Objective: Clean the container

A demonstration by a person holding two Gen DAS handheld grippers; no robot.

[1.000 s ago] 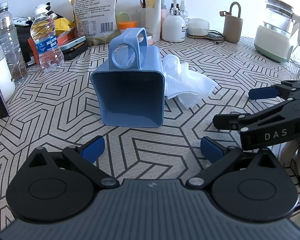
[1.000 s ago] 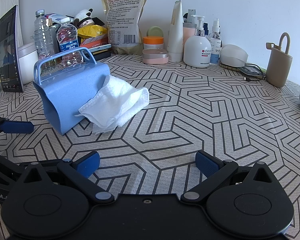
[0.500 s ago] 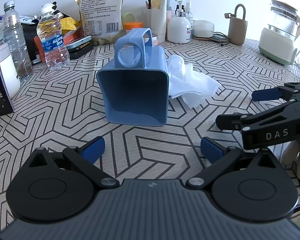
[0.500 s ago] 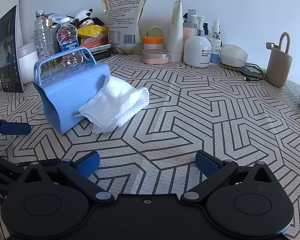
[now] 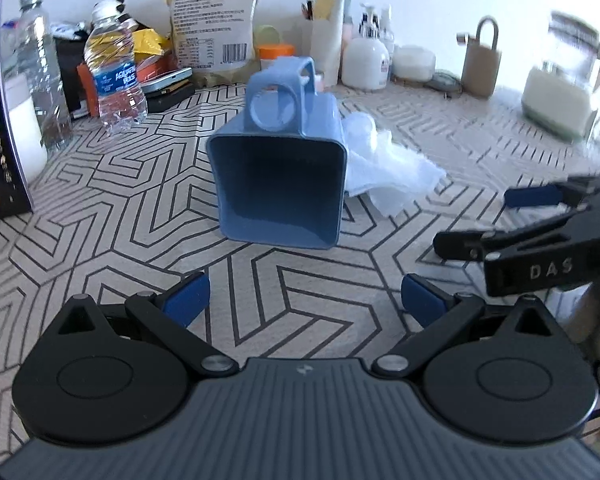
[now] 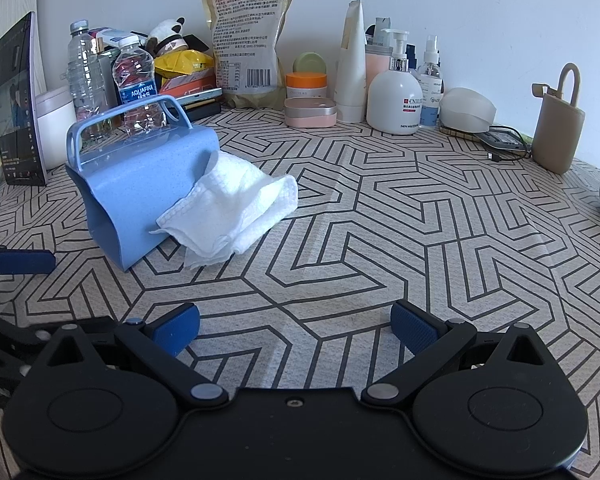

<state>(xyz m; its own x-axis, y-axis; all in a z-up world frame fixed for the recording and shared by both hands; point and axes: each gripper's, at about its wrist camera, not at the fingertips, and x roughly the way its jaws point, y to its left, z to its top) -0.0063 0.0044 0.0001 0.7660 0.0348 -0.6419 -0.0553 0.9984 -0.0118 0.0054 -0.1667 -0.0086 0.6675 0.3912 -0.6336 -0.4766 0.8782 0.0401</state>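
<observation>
A blue plastic container (image 5: pixel 279 188) with a top handle lies on its side on the patterned table, its square mouth facing my left gripper (image 5: pixel 304 302). That gripper is open and empty, a short way in front of the mouth. A crumpled white cloth (image 5: pixel 384 168) rests against the container's right side. In the right wrist view the container (image 6: pixel 139 192) lies at the left with the cloth (image 6: pixel 231 208) leaning on it. My right gripper (image 6: pixel 295 326) is open, empty, and well short of both. The right gripper (image 5: pixel 532 216) also shows at the left view's right edge.
Along the back wall stand water bottles (image 6: pixel 135 88), a snack bag (image 6: pixel 245 40), jars (image 6: pixel 306 84), lotion and pump bottles (image 6: pixel 394 92) and a beige pouch (image 6: pixel 556 132). A dark screen (image 6: pixel 15 104) stands at the left. A kettle (image 5: pixel 560 92) sits at the far right.
The left gripper's view has swung rightward and drawn back a little, so the container sits more central. The right gripper has stayed put. Container and cloth have not moved.
</observation>
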